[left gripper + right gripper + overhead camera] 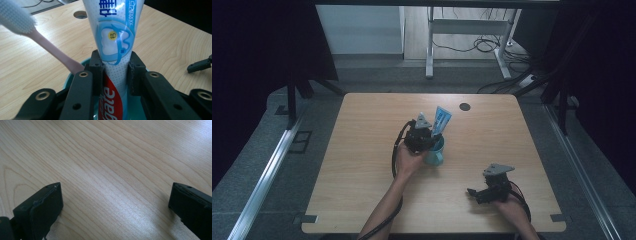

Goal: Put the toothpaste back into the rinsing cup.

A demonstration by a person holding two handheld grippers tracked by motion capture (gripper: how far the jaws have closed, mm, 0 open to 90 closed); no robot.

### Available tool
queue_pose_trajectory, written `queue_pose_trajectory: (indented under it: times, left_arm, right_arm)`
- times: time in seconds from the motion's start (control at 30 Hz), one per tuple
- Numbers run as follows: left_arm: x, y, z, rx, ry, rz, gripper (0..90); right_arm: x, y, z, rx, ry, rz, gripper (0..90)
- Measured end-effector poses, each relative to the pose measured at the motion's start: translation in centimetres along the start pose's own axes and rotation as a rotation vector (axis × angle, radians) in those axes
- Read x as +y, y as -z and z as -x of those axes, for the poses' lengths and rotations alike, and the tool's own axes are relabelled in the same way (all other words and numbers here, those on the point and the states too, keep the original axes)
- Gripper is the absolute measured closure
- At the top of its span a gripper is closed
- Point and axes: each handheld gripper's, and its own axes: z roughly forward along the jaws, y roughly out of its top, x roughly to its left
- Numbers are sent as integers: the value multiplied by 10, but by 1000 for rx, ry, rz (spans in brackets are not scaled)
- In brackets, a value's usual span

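From the high view we see the left tool (424,134) covering most of the teal cup (435,155) at the centre of the wood-grain surface (362,165); the toothpaste tube (441,120) rises toward 1 o'clock. In the left gripper view, that tool clamps the smooth, flattened tube (115,37); a toothbrush (37,37) leans to 10 o'clock, its bristled head cropped. In the right gripper view, the right tool (115,207) stands wide apart over bare wood.

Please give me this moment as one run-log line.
left gripper: shut on toothpaste tube | tube: upright in teal cup, beside toothbrush | right gripper: open, over bare table
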Motion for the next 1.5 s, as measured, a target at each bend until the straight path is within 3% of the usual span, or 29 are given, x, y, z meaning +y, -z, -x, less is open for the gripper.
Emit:
queue_pose_trajectory:
  times: [0.43, 1.23, 1.5]
  left_arm:
    - [4, 0, 1, 2, 6, -28, 677]
    - [10, 17, 4, 3, -1, -14, 428]
    - [13, 26, 8, -2, -25, -19, 338]
  right_arm:
    - [0, 0, 0, 0, 1, 0, 0]
    - [0, 0, 0, -1, 0, 0, 0]
    - [0, 0, 0, -1, 0, 0, 0]
